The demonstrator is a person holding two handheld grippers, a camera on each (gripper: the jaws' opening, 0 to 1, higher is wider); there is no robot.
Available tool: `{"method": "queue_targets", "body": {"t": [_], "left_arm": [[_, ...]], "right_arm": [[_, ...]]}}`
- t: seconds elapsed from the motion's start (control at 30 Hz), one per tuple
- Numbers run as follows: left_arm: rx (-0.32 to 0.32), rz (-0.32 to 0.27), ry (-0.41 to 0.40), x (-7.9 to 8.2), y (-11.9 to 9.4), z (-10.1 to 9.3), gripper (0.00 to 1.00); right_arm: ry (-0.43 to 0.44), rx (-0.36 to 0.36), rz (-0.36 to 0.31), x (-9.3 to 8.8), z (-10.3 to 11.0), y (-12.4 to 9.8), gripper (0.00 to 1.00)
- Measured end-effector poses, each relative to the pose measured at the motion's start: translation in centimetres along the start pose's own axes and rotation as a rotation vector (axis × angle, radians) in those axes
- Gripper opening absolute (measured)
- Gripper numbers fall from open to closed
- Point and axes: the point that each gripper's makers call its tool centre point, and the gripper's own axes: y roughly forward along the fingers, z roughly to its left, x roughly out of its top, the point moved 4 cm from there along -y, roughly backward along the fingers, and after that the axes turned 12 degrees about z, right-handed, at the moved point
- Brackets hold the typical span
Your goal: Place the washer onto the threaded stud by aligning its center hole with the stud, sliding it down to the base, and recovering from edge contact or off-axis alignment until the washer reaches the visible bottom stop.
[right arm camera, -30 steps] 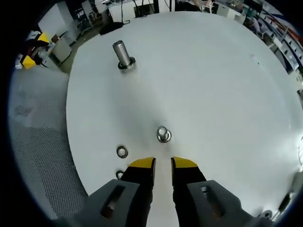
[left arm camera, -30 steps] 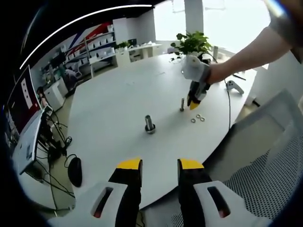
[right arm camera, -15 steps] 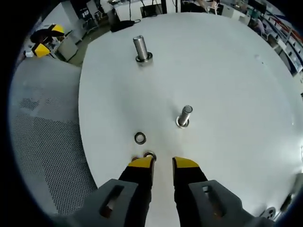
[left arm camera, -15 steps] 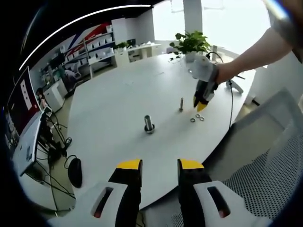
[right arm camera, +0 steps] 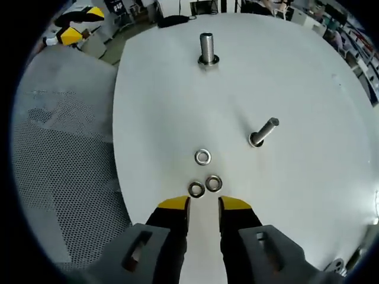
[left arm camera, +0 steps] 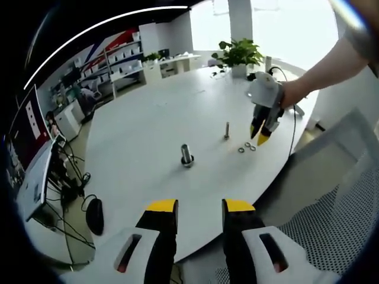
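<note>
Three steel washers lie loose on the white round table [right arm camera: 308, 77]: one apart [right arm camera: 202, 157], two side by side [right arm camera: 205, 186] just beyond my right gripper [right arm camera: 203, 204], which is open and empty. A thin threaded stud [right arm camera: 262, 131] stands to their right, a thicker stud [right arm camera: 206, 48] farther off. In the left gripper view the right gripper [left arm camera: 260, 134] hovers above the washers [left arm camera: 246, 147], beside the thin stud [left arm camera: 227, 130]; the thick stud [left arm camera: 186, 156] is mid-table. My left gripper [left arm camera: 199, 208] is open and empty off the table's near edge.
A mesh chair [right arm camera: 65, 154] stands by the table's edge near the washers. A potted plant [left arm camera: 240, 54] and a cable [left arm camera: 289, 127] sit at the far side. A monitor [left arm camera: 26, 142], floor cables and shelving stand to the left of the table.
My right gripper has drawn back from the thin stud toward the table edge and now sits over the washers. The left gripper has stayed still.
</note>
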Motion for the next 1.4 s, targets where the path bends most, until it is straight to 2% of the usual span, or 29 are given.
{"method": "queue_targets", "body": {"t": [0.13, 0.47, 0.93, 1.1, 1.23, 1.4], "left_arm": [[0.001, 0.002, 0.004, 0.0, 0.0, 0.0, 0.28], [0.006, 0.007, 0.007, -0.1, 0.0, 0.0, 0.27], [0.009, -0.001, 0.005, 0.1, 0.0, 0.1, 0.27], [0.011, 0.003, 0.011, 0.0, 0.0, 0.1, 0.27], [0.014, 0.001, 0.005, 0.0, 0.0, 0.2, 0.27], [0.018, 0.001, 0.006, 0.0, 0.0, 0.2, 0.27]], "right_arm": [[0.011, 0.011, -0.002, 0.0, 0.4, 0.2, 0.21], [-0.031, 0.001, 0.03, 0.4, 0.8, 1.1, 0.21], [-0.071, -0.046, 0.032, 0.8, 0.9, 1.2, 0.19], [-0.112, -0.069, 0.051, 1.0, 1.0, 1.2, 0.18], [-0.104, -0.076, 0.061, 1.2, 1.0, 1.2, 0.18], [-0.083, -0.08, 0.041, 1.3, 1.0, 1.2, 0.16]]}}
